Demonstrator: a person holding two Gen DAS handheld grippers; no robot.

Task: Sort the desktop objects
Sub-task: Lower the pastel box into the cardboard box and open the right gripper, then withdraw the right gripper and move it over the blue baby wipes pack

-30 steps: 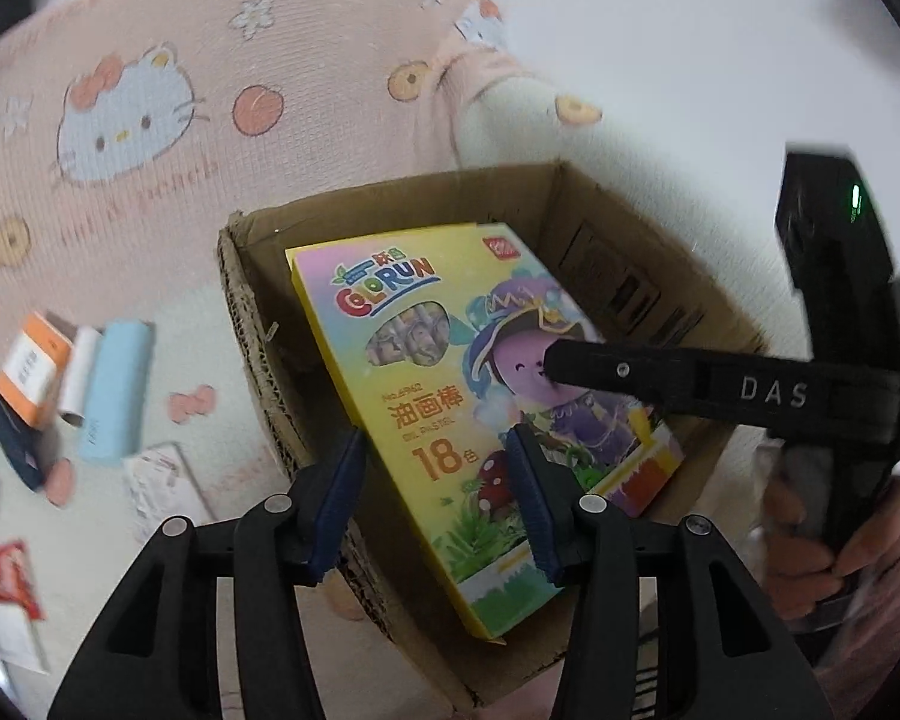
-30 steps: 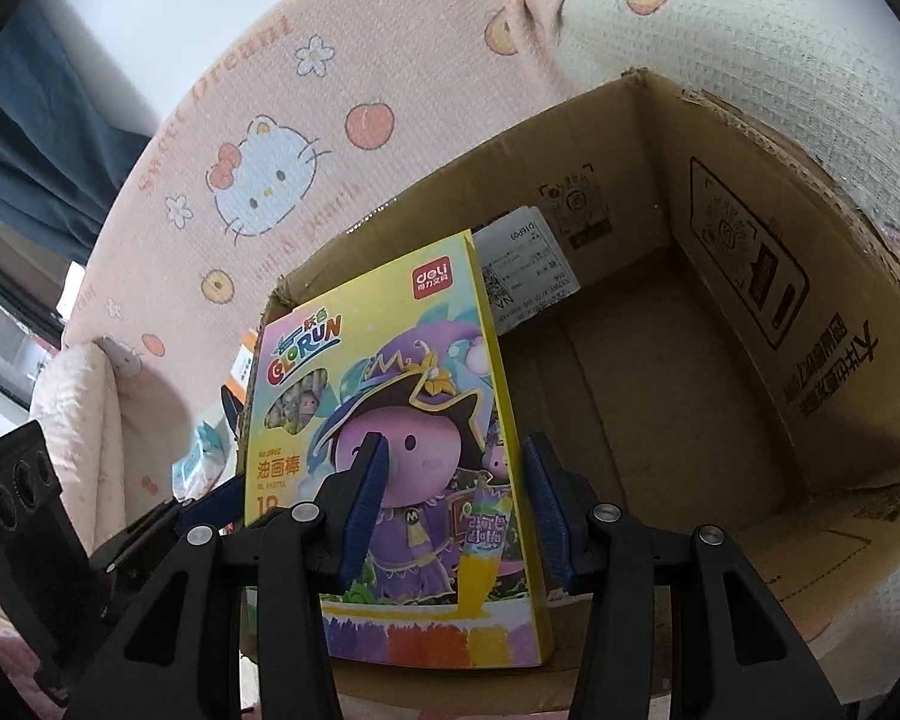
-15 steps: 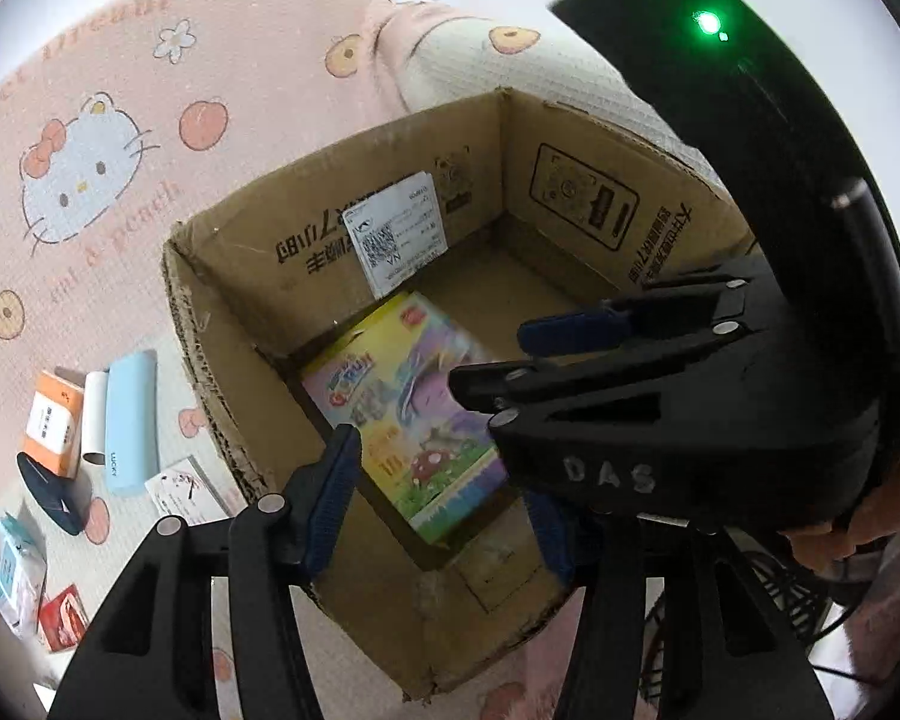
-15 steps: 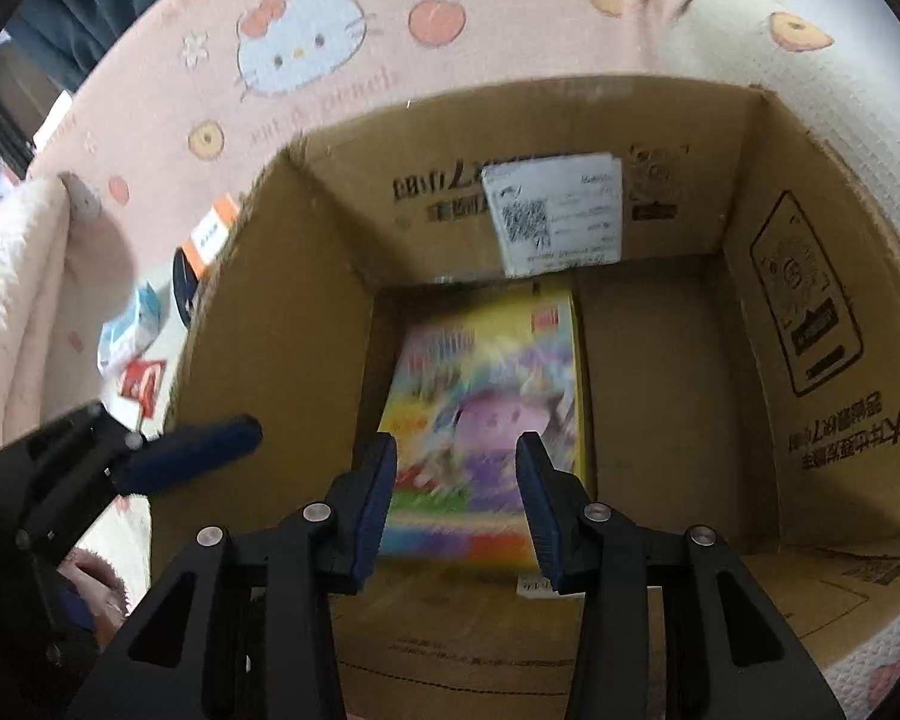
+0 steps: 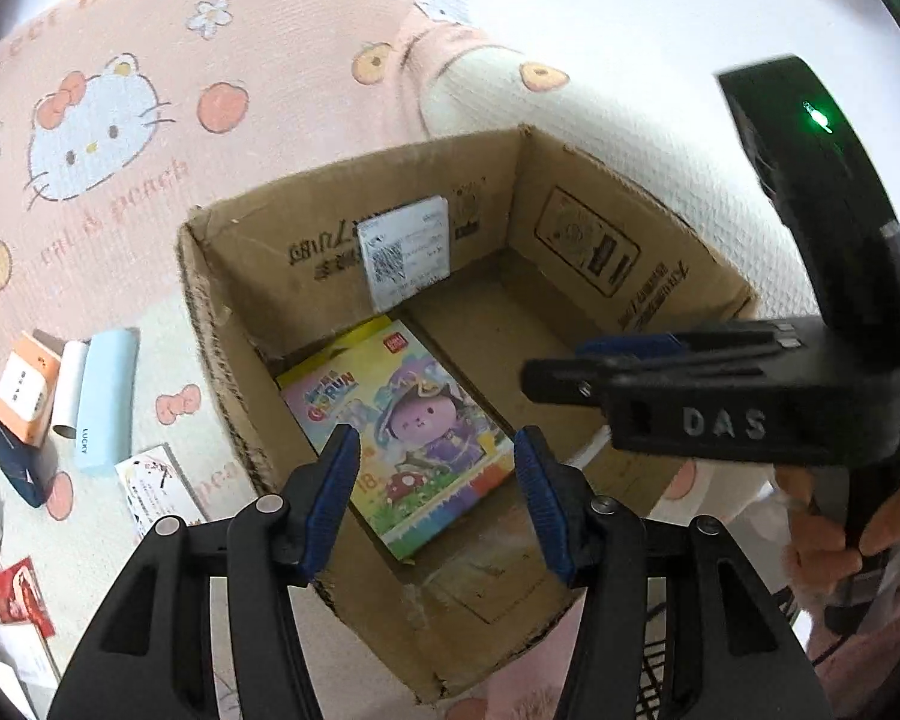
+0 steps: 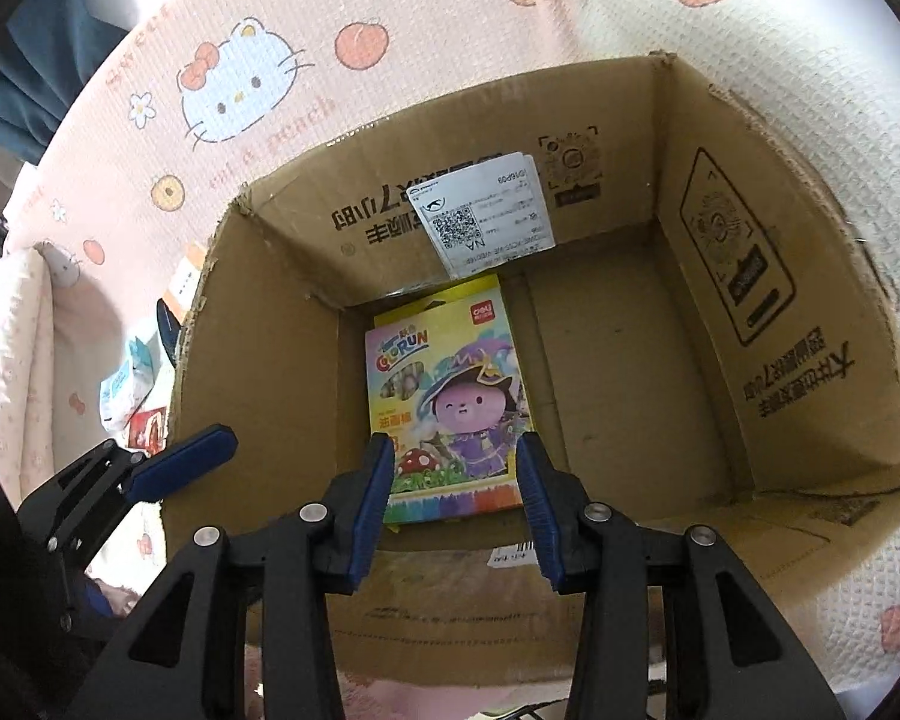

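Note:
A yellow crayon box (image 5: pixel 402 426) with a purple cartoon character lies flat on the floor of an open cardboard box (image 5: pixel 678 300), against its left wall; it also shows in the right wrist view (image 6: pixel 450 402). My left gripper (image 5: pixel 435 498) is open and empty, held above the cardboard box's near left corner. My right gripper (image 6: pixel 450 504) is open and empty above the cardboard box (image 6: pixel 810 360), over its near edge. The right gripper's black body (image 5: pixel 720 408) shows at the right of the left wrist view. The left gripper's fingertip (image 6: pixel 192 456) shows at the left of the right wrist view.
Left of the cardboard box, on the pink Hello Kitty cloth (image 5: pixel 90 132), lie a light blue case (image 5: pixel 105 396), an orange-and-white box (image 5: pixel 24 390), a white tube (image 5: pixel 69 387), a dark blue object (image 5: pixel 12 462), a card (image 5: pixel 153 489) and small packets (image 5: pixel 21 594).
One second ago both grippers held the crayon box upright over the cardboard box. It was let go and now lies flat on the bottom. Both grippers have risen, open.

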